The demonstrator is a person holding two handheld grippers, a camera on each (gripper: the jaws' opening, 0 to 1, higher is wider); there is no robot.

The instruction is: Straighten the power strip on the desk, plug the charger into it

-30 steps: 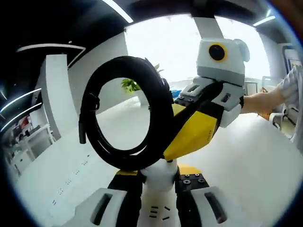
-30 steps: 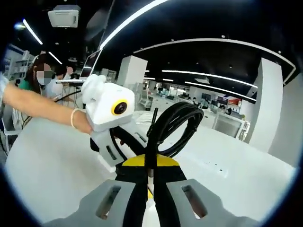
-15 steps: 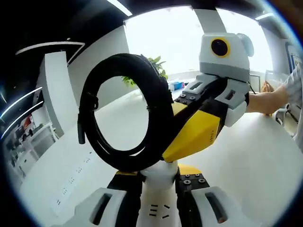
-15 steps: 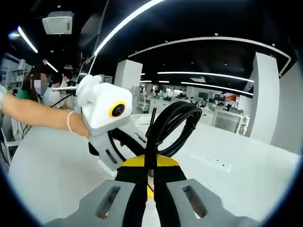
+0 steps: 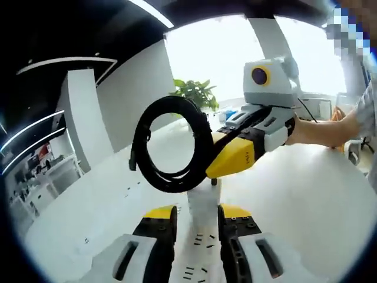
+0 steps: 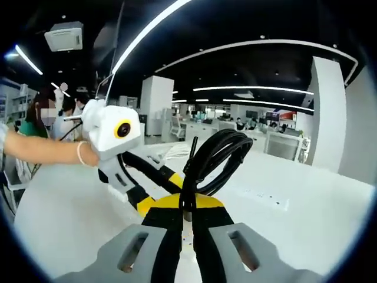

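- The coiled black rubber charger cable (image 5: 177, 147) is clamped by the right claw (image 5: 219, 171) at 12 o'clock.
- The left claw (image 5: 197, 215) is spread apart around the white plastic power strip (image 5: 200, 259) on the white counter (image 5: 294, 200).
- No legible writing is seen.

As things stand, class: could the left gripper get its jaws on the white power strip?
Probably yes. The left gripper stands open with the power strip running straight between its jaws. The right gripper, shut on the coiled black cable, hangs above, not in the way.
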